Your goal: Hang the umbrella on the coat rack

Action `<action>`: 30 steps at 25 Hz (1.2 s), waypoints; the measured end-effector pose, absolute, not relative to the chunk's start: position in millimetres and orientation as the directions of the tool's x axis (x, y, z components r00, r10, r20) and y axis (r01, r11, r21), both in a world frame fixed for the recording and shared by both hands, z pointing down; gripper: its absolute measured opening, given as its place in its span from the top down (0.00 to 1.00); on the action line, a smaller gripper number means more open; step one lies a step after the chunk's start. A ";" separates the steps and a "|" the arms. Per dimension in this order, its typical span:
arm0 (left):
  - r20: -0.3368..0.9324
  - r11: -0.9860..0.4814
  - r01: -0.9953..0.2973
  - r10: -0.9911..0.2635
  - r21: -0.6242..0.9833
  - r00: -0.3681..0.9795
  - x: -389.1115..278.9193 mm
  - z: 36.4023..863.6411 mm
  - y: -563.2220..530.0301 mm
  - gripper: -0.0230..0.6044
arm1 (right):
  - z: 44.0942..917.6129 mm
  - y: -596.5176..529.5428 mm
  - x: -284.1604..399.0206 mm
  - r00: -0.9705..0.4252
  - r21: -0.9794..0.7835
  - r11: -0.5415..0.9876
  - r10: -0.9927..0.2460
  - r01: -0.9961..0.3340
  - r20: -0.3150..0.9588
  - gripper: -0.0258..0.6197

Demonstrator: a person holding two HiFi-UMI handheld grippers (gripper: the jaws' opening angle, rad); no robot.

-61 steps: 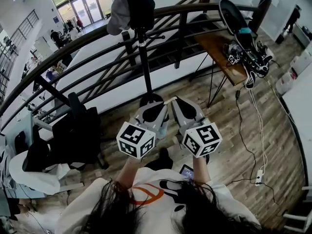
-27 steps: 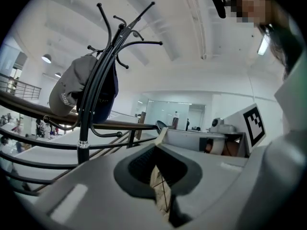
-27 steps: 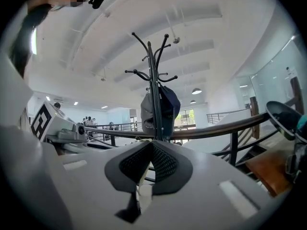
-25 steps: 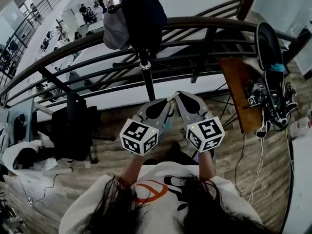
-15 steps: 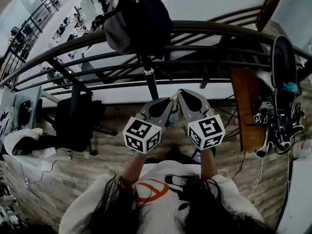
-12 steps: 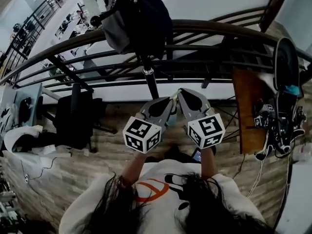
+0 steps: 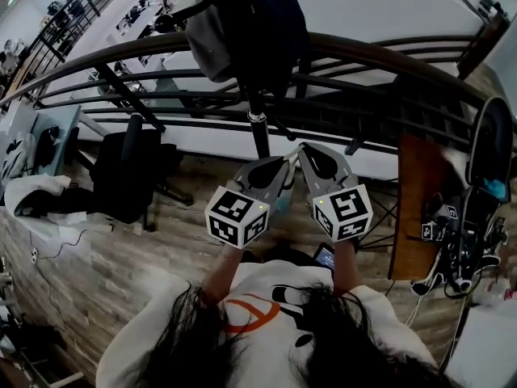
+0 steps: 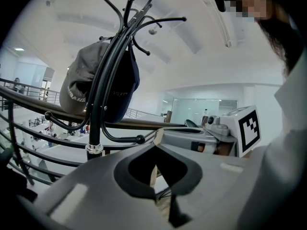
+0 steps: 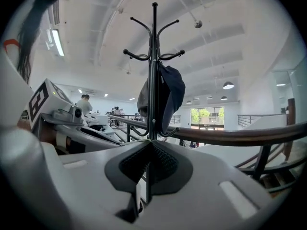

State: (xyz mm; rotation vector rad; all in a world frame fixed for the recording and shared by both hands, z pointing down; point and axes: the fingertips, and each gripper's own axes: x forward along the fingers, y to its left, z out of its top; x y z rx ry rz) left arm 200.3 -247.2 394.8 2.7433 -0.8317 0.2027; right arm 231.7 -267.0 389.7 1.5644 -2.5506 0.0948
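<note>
Both pairs of jaws drawn together, tips meeting short of the coat rack

My left gripper (image 7: 283, 165) and right gripper (image 7: 302, 152) stood side by side with tips touching, each pair of jaws closed to a thin slit. A pale bluish thing (image 7: 281, 204) showed just under them; I could not tell whether it was the umbrella. Open air lay ahead to the coat rack (image 7: 259, 129) pole. Its low hook (image 8: 139, 139) and its top hooks (image 9: 130, 54) were bare, while a cap (image 7: 212, 32) and a dark garment (image 7: 271, 18) hung between. The railing (image 7: 380, 60) curved just behind.
</note>
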 end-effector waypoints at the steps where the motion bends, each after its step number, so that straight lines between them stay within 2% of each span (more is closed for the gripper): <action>1: 0.210 -0.793 -0.571 -0.534 0.211 0.819 199.9 395.8 -249.9 0.96 | 389.9 -269.7 231.1 -0.452 0.039 0.463 -0.878 -0.886 0.160 0.92; 12: 0.230 -0.767 -0.620 -0.581 0.168 0.781 206.7 396.4 -271.9 0.96 | 391.7 -291.1 239.6 -0.451 0.096 0.468 -0.879 -0.879 0.153 0.92; 24: 0.262 -0.776 -0.600 -0.549 0.195 0.794 202.6 412.0 -296.5 0.96 | 413.4 -312.6 237.8 -0.457 0.158 0.493 -0.862 -0.855 0.217 0.92; 30: 0.292 -0.789 -0.581 -0.518 0.202 0.804 202.1 422.5 -310.1 0.96 | 425.8 -326.5 236.2 -0.481 0.107 0.511 -0.849 -0.853 0.219 0.92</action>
